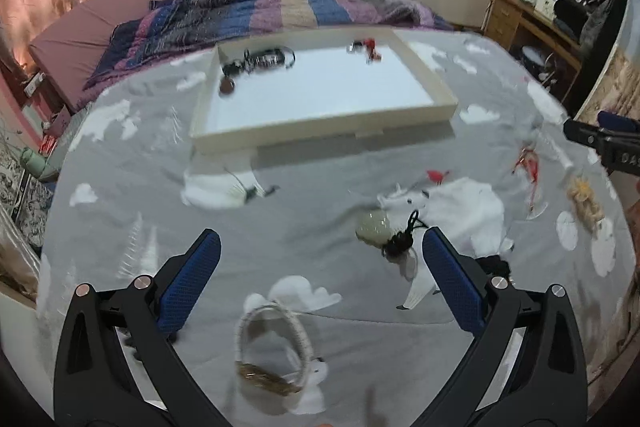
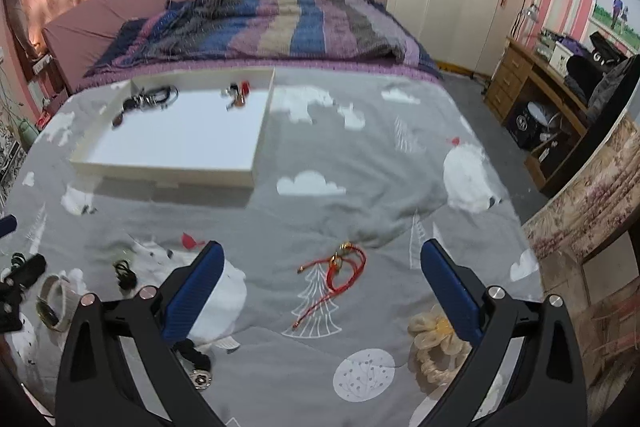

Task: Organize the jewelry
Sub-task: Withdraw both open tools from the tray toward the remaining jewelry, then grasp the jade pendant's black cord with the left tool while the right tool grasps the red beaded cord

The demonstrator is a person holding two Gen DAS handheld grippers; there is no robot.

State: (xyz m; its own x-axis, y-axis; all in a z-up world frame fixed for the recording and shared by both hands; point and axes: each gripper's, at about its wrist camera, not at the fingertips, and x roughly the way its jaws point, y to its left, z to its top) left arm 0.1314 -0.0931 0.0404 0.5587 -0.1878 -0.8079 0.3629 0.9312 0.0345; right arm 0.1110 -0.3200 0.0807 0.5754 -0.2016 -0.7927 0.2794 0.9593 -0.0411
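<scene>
Both tongs hang wide open over a bed spread with a grey quilt [image 2: 360, 163] printed with white clouds, bears and trees, and neither has hold of anything. The left tongs [image 1: 320, 255] are spread above a pale beaded bracelet [image 1: 276, 343] with a gold section, which lies on the quilt between and below the blue pads [image 1: 188, 283]. Just ahead, near the right pad, lie a pale green round pendant [image 1: 374, 227] and its black knotted cord [image 1: 402, 241]. Farther right a red cord [image 1: 528, 167] and a cream fabric flower [image 1: 584, 199] lie near the right tongs, whose dark tip enters at that edge; white characters on it are too blurred to read. The right tongs [image 2: 320, 263] hang over the red cord [image 2: 340, 273], a looped string with gold beads lying between the pads on the quilt. The cream flower [image 2: 436, 343] sits just beside the right-hand pad. To the left lie a small black cord [image 2: 124, 273] and the bracelet [image 2: 56, 301]. A white tray [image 1: 320, 131] rests farther up the quilt, well apart from both tongs; at its far end it holds dark bracelets [image 1: 266, 61] and a small red piece [image 1: 370, 49]. No brand or writing can be read on any jewelry.
</scene>
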